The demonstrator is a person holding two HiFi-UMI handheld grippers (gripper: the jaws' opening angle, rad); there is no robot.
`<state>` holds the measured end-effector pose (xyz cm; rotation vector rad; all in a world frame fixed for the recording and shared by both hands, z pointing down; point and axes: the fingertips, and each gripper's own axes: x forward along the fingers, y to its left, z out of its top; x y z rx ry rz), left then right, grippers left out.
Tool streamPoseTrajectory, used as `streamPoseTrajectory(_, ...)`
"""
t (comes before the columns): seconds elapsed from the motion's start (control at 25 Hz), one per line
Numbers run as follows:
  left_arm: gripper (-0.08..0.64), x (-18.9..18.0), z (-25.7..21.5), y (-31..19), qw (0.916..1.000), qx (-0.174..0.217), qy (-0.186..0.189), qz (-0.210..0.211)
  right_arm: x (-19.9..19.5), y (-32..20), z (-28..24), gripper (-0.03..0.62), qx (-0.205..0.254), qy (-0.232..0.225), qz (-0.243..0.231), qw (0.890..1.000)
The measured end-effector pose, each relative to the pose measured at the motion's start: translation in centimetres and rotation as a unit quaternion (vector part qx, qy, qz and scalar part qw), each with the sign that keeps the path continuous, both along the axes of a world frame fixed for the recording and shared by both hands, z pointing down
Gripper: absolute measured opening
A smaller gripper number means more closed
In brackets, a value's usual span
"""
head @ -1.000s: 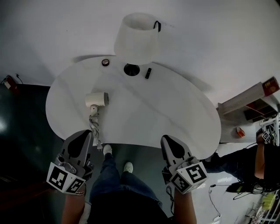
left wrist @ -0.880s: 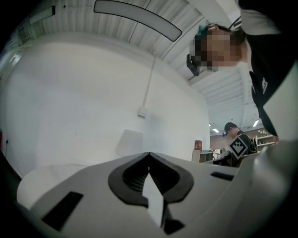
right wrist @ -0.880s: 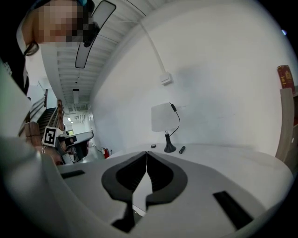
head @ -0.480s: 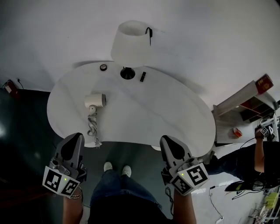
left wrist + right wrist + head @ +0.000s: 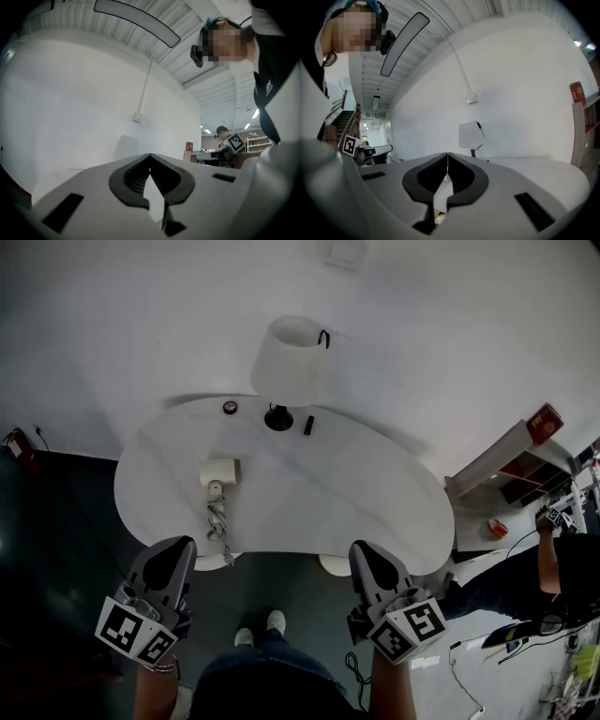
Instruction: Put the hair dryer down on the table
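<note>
Your left gripper (image 5: 180,544) and right gripper (image 5: 362,549) are pulling back from the table (image 5: 375,495), and now they are hanging just off its near edge. Both are squeezing their jaws tight together, and both are holding nothing. The hair dryer (image 5: 219,472) is lying on the left part of the table, well apart from them, with its cord (image 5: 217,521) trailing toward you. A lamp (image 5: 292,357) is standing behind it.
</note>
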<state>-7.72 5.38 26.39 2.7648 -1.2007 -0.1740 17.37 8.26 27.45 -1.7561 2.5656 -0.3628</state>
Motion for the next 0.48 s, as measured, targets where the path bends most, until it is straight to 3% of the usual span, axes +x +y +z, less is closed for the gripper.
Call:
streamPoseTrajectory(0.12, 0.017, -1.4, 0.0, 0.9, 0.9995, 0.007, -0.029, 0.006, -1.4, 0.9, -0.6, 0.018, 0.005, 0.012, 0.008, 1.0)
streamPoseTrajectory(0.48, 0.017, -4.4, 1.3, 3.6, 0.9993, -0.002, -0.037, 0.007, -4.9, 3.9, -1.2, 0.018, 0.015, 0.064, 0.013, 0.998)
